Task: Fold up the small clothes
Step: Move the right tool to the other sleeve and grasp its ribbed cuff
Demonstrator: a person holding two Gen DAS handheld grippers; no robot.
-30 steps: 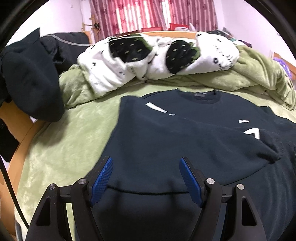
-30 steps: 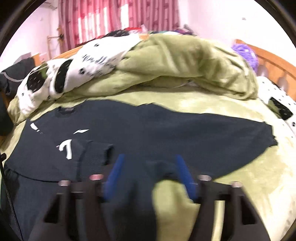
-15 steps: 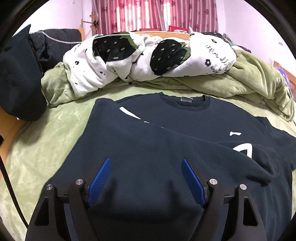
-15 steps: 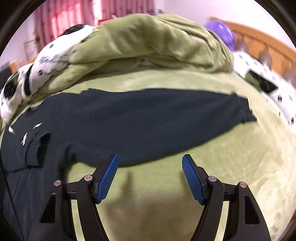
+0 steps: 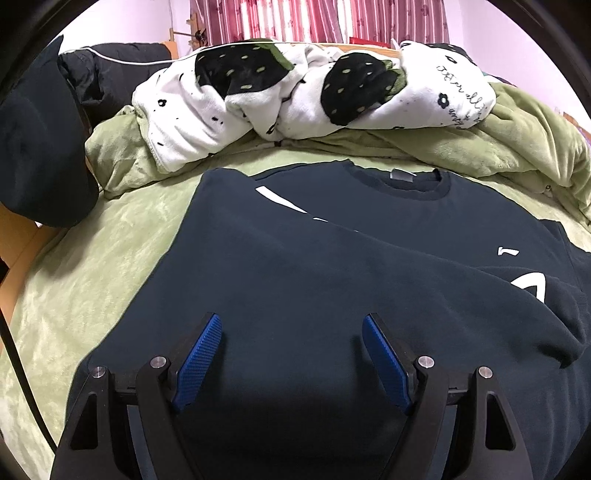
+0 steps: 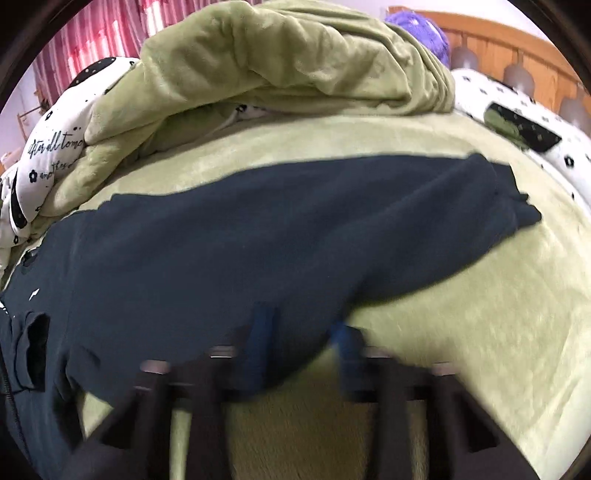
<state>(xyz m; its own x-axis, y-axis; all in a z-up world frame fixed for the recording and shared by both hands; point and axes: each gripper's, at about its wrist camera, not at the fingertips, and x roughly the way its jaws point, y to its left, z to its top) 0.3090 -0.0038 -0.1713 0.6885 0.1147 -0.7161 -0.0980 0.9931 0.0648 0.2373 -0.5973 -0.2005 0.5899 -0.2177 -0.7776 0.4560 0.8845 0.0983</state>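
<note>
A dark navy sweatshirt [image 5: 332,266] with white marks lies flat on the green bed cover [image 5: 96,266]; one sleeve is folded across its chest. My left gripper [image 5: 291,350] hovers open and empty over the lower body of the sweatshirt. In the right wrist view the other sleeve [image 6: 295,236] stretches out to the right, cuff at the far right. My right gripper [image 6: 301,339] is blurred by motion at the sleeve's lower edge, its blue pads narrowed, with dark cloth between them; whether it grips is unclear.
A white blanket with black strawberries [image 5: 295,96] and a bunched green duvet [image 6: 295,59] lie at the back. Dark clothes [image 5: 33,147] hang at the left. A wooden headboard [image 6: 517,48] and a purple plush [image 6: 421,29] are at the far right.
My left gripper moved a little forward over the sweatshirt, still open. My right gripper swung back to the sleeve's lower edge and its jaws narrowed from wide open.
</note>
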